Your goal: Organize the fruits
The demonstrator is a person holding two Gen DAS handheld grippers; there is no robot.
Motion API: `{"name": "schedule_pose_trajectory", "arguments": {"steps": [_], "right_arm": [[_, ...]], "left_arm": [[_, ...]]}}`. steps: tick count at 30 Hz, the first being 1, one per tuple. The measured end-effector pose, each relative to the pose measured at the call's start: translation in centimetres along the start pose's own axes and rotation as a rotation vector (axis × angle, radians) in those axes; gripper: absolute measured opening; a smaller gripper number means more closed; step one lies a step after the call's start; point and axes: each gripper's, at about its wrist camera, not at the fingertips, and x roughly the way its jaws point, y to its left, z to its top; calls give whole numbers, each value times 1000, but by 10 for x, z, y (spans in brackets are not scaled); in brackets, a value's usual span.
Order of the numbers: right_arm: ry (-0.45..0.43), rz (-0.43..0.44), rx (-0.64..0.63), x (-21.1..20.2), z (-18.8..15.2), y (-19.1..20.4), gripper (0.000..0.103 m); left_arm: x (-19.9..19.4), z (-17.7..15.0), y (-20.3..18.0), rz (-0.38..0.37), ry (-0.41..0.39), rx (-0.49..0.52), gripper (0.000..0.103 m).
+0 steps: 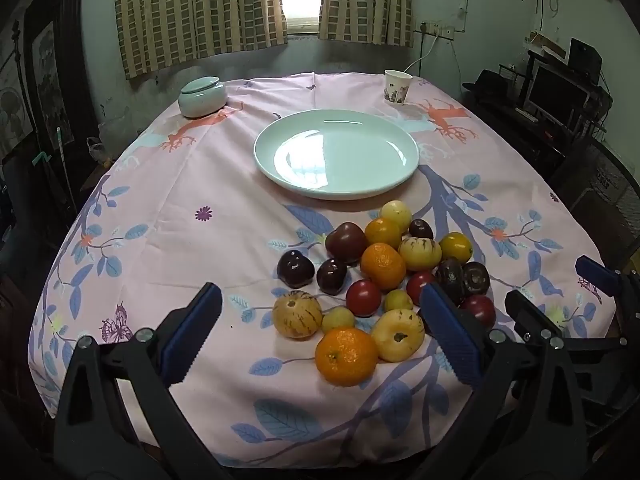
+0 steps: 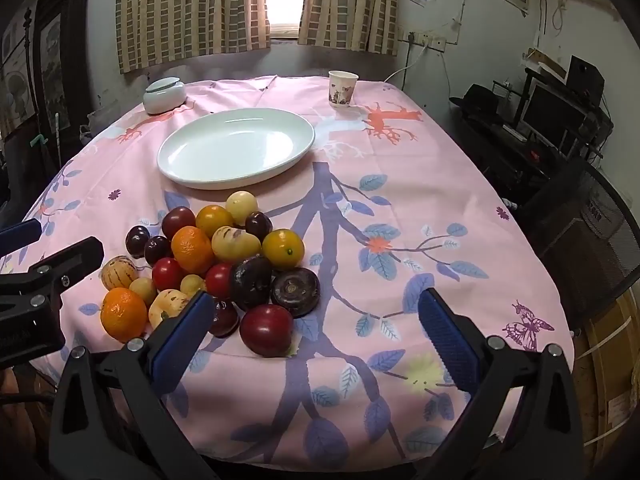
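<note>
A heap of several fruits (image 1: 380,276) lies on the pink tablecloth: oranges, dark plums, red and yellow ones, striped pale melons. Behind the heap stands an empty pale green plate (image 1: 337,153). My left gripper (image 1: 320,308) hangs open above the near side of the heap, nothing between its blue pads. In the right wrist view the same fruits (image 2: 216,264) lie at left, the plate (image 2: 236,147) beyond them. My right gripper (image 2: 312,312) is open too, its left pad near a dark red plum (image 2: 267,329), touching nothing.
A lidded pale jar (image 1: 203,96) stands at the table's far left and a paper cup (image 1: 397,86) at the far right. A desk with a monitor (image 2: 556,110) and a mesh chair (image 2: 600,240) stand to the right of the table. Curtains hang behind.
</note>
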Motion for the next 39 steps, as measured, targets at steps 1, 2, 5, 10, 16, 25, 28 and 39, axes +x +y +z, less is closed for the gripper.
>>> {"name": "schedule_pose_trajectory", "arguments": {"steps": [1, 2, 5, 10, 16, 25, 28, 39], "right_arm": [[-1, 3, -6, -3, -1, -1, 102], [1, 2, -4, -2, -1, 1, 102], [-1, 3, -3, -1, -2, 0, 102], [2, 6, -2, 1, -3, 1, 102], [3, 7, -1, 1, -2, 0, 102], [7, 12, -1, 4, -6, 3, 102], [9, 15, 0, 3, -3, -1, 102], [16, 21, 2, 5, -7, 3, 102]], "left_arm": [[0, 0, 0, -2, 3, -2, 101], [1, -1, 0, -3, 5, -2, 101], [1, -1, 0, -5, 6, -2, 101], [1, -2, 0, -8, 7, -1, 101], [3, -2, -2, -12, 13, 4, 101], [3, -2, -2, -13, 15, 4, 101], [3, -2, -3, -15, 15, 3, 101], [4, -2, -3, -17, 19, 3, 101]]}}
